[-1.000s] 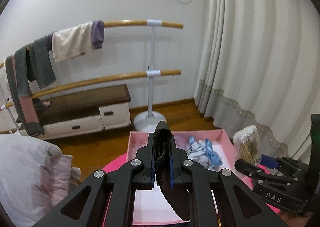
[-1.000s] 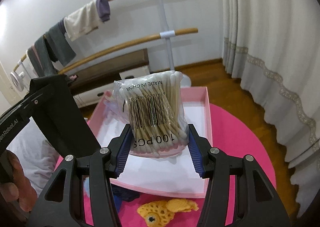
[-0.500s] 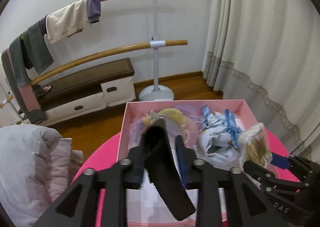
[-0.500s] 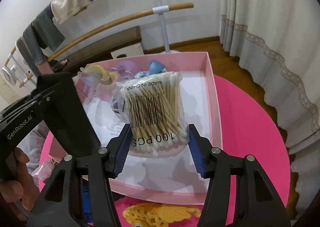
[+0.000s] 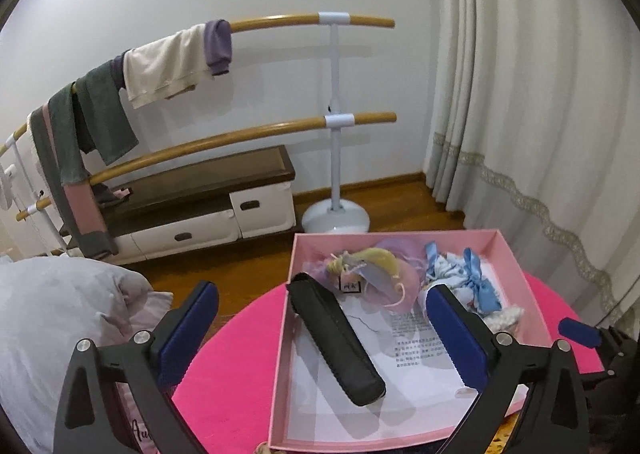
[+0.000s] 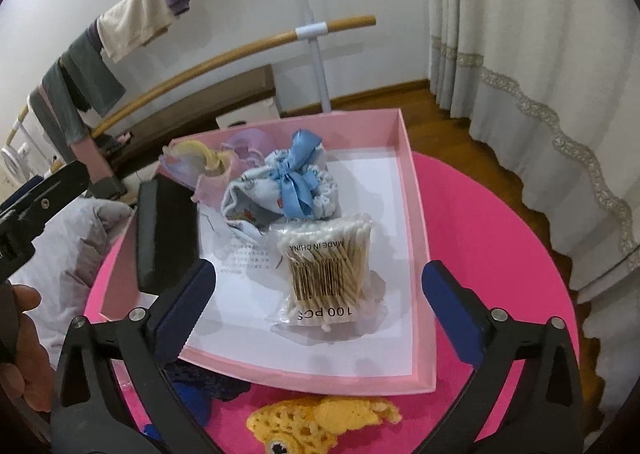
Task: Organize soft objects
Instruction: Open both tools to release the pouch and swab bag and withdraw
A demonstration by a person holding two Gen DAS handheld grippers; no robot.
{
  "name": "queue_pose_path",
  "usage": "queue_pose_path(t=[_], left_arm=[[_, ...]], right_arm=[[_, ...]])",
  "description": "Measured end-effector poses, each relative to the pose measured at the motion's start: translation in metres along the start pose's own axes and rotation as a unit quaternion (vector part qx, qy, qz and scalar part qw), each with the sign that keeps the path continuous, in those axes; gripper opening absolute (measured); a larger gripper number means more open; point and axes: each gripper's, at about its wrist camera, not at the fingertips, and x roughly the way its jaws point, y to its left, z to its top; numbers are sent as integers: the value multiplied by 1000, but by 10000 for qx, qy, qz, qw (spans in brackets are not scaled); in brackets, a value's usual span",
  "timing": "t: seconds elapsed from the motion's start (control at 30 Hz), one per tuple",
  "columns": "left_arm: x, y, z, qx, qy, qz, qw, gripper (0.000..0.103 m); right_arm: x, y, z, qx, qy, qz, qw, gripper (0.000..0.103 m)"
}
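Note:
A pink box (image 5: 282, 334) (image 6: 416, 214) stands on the round pink table (image 6: 500, 254). In it lie a black soft case (image 5: 334, 338) (image 6: 164, 234), a purple pouch with a yellow-haired doll (image 5: 368, 270) (image 6: 208, 170), a blue-ribboned fabric pouch (image 5: 464, 282) (image 6: 288, 186) and a bag of cotton swabs (image 6: 326, 274). My left gripper (image 5: 320, 334) is open above the box's left side, over the black case. My right gripper (image 6: 318, 294) is open just above the swab bag. Both are empty.
A yellow crocheted fish (image 6: 320, 422) and a dark blue crocheted piece (image 6: 200, 386) lie on the table in front of the box. A grey-white duvet (image 5: 60, 318) lies left. A barre rack with hung clothes (image 5: 160, 66), a low bench (image 5: 200, 198) and curtains (image 5: 540, 94) stand behind.
Both grippers have opened. The black case dropped from the left gripper into the box; the swab bag dropped from the right gripper into the box. Both cameras tilted down toward the box.

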Motion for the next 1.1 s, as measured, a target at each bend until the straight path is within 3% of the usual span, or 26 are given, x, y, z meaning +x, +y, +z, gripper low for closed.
queue_pose_path(t=[0.27,0.53,0.97,1.1], left_arm=[[-38,35,-25,-260,-306,54,9992,103],[-131,70,-103,-367,-483,77,9981,103],[-248,69,-190,-420,-743,77,9963,103],[-274,65,-202,-438,-738,18,9963,103]], right_arm=[[-38,12,-5,21,-392,100,9992,103],[-86,24,-25,4,-818,176,9965,103],[-170,34,-73,-42,-1537,-18,9881,103],[-197,38,-94,-77,-1775,-166,9839,103]])
